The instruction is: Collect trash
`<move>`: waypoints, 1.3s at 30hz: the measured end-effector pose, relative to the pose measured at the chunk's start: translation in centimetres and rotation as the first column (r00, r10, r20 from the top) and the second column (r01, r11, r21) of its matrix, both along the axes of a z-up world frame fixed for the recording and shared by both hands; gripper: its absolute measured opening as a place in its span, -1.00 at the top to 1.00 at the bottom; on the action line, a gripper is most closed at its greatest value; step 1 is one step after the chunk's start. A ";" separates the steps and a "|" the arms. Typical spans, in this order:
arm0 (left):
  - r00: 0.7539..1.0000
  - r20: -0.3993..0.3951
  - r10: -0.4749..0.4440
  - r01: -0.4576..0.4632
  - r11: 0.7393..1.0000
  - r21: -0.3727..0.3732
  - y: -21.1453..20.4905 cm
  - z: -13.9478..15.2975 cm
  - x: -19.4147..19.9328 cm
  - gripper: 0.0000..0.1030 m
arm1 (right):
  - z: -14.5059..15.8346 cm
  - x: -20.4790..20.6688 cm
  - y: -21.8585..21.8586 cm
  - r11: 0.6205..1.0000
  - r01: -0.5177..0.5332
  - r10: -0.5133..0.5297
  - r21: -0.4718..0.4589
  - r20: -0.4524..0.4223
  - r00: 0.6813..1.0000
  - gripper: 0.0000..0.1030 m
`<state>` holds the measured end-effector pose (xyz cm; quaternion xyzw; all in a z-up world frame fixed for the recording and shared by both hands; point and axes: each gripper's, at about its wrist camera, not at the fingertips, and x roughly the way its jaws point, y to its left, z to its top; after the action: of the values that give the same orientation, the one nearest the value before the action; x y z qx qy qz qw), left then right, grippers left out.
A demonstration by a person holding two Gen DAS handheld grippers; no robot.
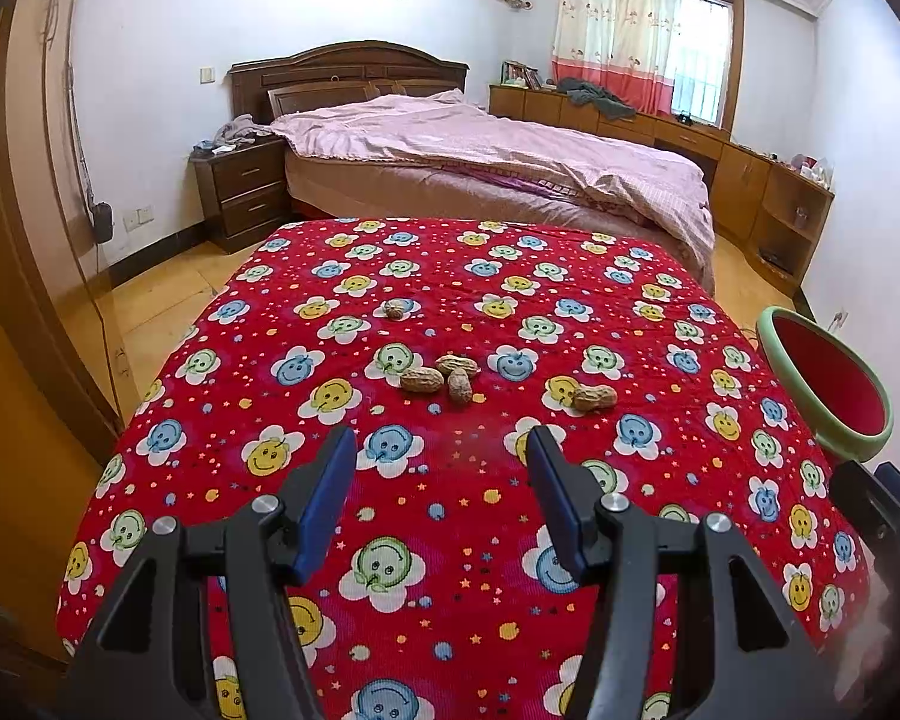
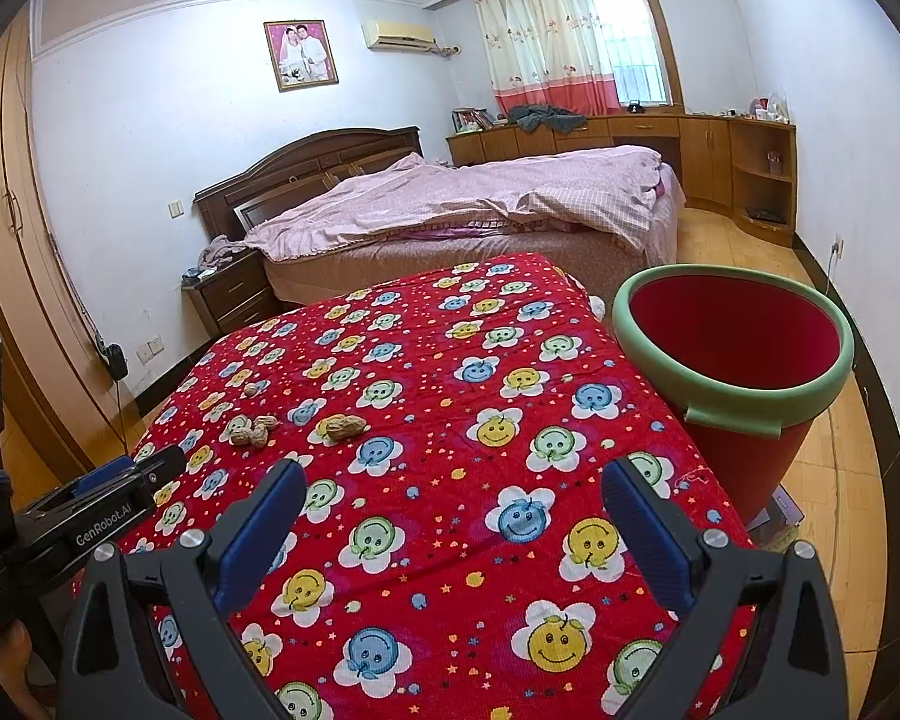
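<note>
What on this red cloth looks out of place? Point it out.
Peanut shells lie loose on the smiley-patterned cloth: a cluster of three, one to its right and one farther back. They are litter on an otherwise tidy cover; the red bin stands beside it.

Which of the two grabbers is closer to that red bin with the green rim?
Right. The right gripper is open just beside the bin, which stands ahead to its right; the left gripper sits further left, facing the peanuts.
</note>
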<state>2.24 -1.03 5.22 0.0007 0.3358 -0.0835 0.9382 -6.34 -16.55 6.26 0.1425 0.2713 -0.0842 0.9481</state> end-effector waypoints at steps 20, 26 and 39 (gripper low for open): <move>1.000 0.000 0.000 0.000 1.000 0.000 0.1 0.0 0.0 -0.14 | 0.0 0.0 0.0 1.000 0.000 0.000 0.000 0.001 1.000 -0.95; 1.000 0.000 -0.001 0.001 1.000 0.001 0.1 -0.1 0.0 -0.14 | 0.0 0.0 0.1 1.000 0.001 -0.001 -0.001 0.001 1.000 -0.95; 1.000 -0.003 0.003 -0.003 1.000 -0.001 0.3 -0.2 0.1 -0.14 | 0.0 0.0 0.1 1.000 0.003 -0.003 -0.005 -0.001 1.000 -0.95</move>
<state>2.29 -0.69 5.04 -0.0004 0.3372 -0.0825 0.9378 -6.30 -16.48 6.22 0.1404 0.2713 -0.0861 0.9483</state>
